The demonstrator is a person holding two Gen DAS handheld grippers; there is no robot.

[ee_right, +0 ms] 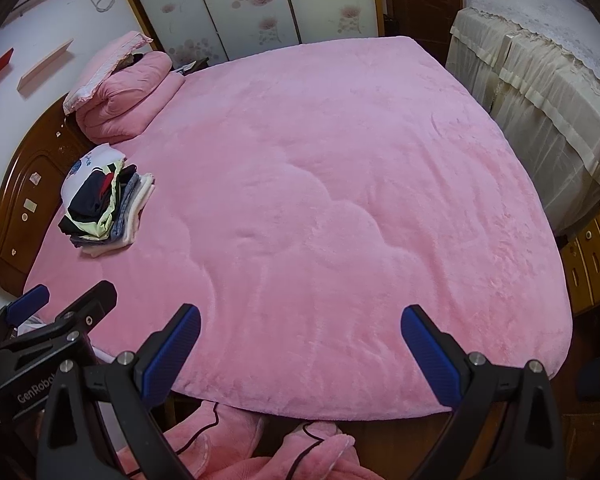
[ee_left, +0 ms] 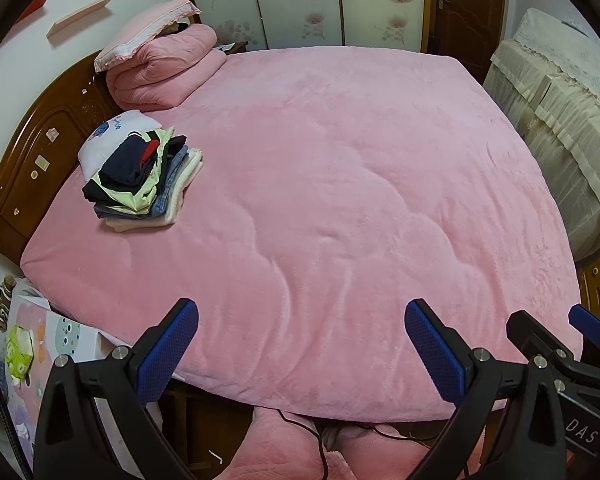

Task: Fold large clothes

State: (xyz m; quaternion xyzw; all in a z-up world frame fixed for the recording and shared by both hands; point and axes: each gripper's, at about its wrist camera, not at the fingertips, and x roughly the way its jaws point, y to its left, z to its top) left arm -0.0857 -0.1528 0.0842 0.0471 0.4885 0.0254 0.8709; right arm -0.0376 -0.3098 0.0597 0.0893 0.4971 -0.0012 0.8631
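A stack of folded clothes (ee_left: 140, 182) (ee_right: 104, 212), dark on top with yellow-green, denim and cream layers, sits on the left of the pink plush bed cover (ee_left: 340, 184) (ee_right: 340, 184), leaning on a white pillow (ee_left: 104, 140). My left gripper (ee_left: 300, 340) hovers open over the bed's near edge, nothing between its blue pads. My right gripper (ee_right: 300, 344) is open too, beside it on the right, also empty. Each gripper shows at the edge of the other's view. Pink fleece fabric (ee_right: 228, 452) hangs low below the grippers with a dark cable across it.
A rolled pink quilt (ee_left: 160, 68) with a pillow on top lies by the wooden headboard (ee_left: 32, 160). Cream-draped furniture (ee_right: 540, 92) stands along the right side. Floral wardrobe doors (ee_left: 300, 0) line the back. A cluttered patterned surface (ee_left: 32, 344) sits at lower left.
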